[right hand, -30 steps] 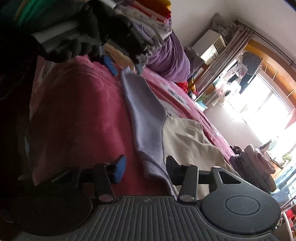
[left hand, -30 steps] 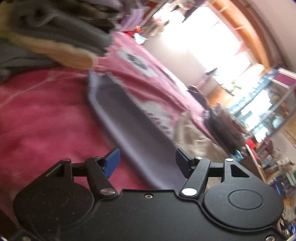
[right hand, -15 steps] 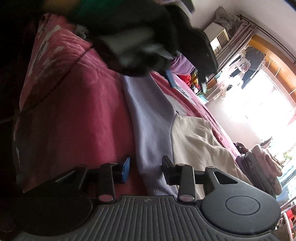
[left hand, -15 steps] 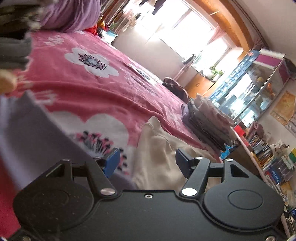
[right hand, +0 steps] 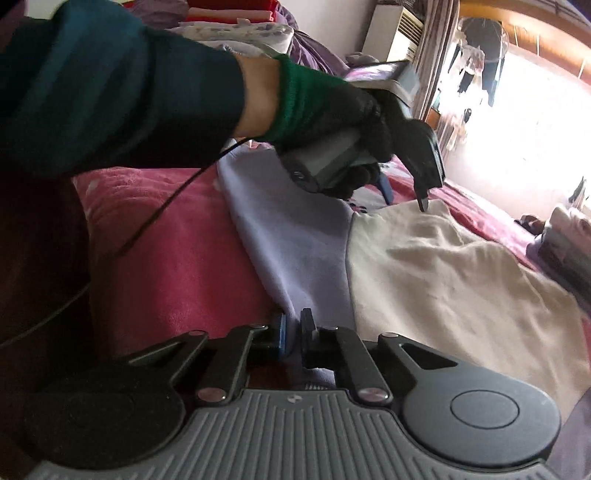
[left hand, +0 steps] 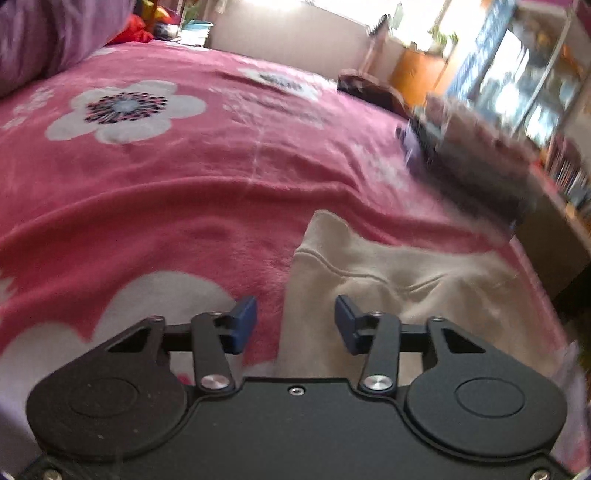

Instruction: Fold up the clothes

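Observation:
A garment with a cream body (right hand: 461,273) and a lavender sleeve (right hand: 295,236) lies flat on the pink flowered bedspread (left hand: 184,177). My right gripper (right hand: 292,334) is shut on the cuff end of the lavender sleeve. In the right wrist view a gloved hand (right hand: 332,122) holds my left gripper (right hand: 404,188) just above the seam between sleeve and body. My left gripper (left hand: 295,323) is open over the edge of the cream body (left hand: 388,280), with nothing between its fingers.
A pile of folded clothes (left hand: 476,162) sits at the bed's far right edge, beside shelves and a glass cabinet (left hand: 517,81). A purple pillow (left hand: 48,33) and stacked clothes (right hand: 236,22) lie at the head end. A cable (right hand: 162,210) hangs from the left hand.
My right gripper has shut on the lavender sleeve's cuff. My left gripper has swung along the sleeve to the cream body and stays open.

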Available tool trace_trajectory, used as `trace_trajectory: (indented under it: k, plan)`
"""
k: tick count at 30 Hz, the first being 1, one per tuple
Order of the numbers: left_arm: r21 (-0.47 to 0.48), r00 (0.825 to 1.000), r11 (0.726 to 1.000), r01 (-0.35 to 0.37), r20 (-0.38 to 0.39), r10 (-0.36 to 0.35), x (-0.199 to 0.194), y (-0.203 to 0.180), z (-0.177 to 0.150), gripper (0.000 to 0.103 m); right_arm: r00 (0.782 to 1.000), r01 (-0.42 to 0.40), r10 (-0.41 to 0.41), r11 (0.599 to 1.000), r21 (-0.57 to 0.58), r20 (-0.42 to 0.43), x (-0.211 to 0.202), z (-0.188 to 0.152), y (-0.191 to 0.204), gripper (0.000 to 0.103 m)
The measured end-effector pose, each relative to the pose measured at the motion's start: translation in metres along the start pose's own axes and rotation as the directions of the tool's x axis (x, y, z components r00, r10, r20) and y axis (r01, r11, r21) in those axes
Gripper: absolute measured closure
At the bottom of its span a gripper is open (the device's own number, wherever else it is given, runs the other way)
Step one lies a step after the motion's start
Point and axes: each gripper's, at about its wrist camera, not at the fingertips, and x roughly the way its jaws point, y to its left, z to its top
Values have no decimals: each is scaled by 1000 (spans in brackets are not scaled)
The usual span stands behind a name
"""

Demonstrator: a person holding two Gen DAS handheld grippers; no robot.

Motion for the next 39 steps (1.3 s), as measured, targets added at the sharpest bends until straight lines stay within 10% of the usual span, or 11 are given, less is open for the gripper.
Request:
trace_trajectory:
  k: [3,17,30,32,35,39]
  plan:
    - [55,999,998,-33,-7,33,7,-8,2,98,1000,-22,21,999,43,15,-2,0,-5,98]
    - [-182,980,967,178,120,-158,-27,-40,23,101,988,-77,20,926,370,156,-49,-13,-54,100]
    - [-144,984,976,163,98,-149,-4,-123,12,101,993,-23,-49,802,597,104,-70,-59,-103,100]
    - [-111,983,977,179,54,-174,5,-134,10,93,995,-24,-42,774,633,90,-70,-67,-108,100]
    - [-121,949,942,314,23,-313,6,-138,9,51,997,-33,-27,743,669,78,-70,-72,-114,100]
    - [-99,942,938,333,90,-324,-19,-122,16,51,997,-31,-24,733,679,71,-72,-71,-114,100]
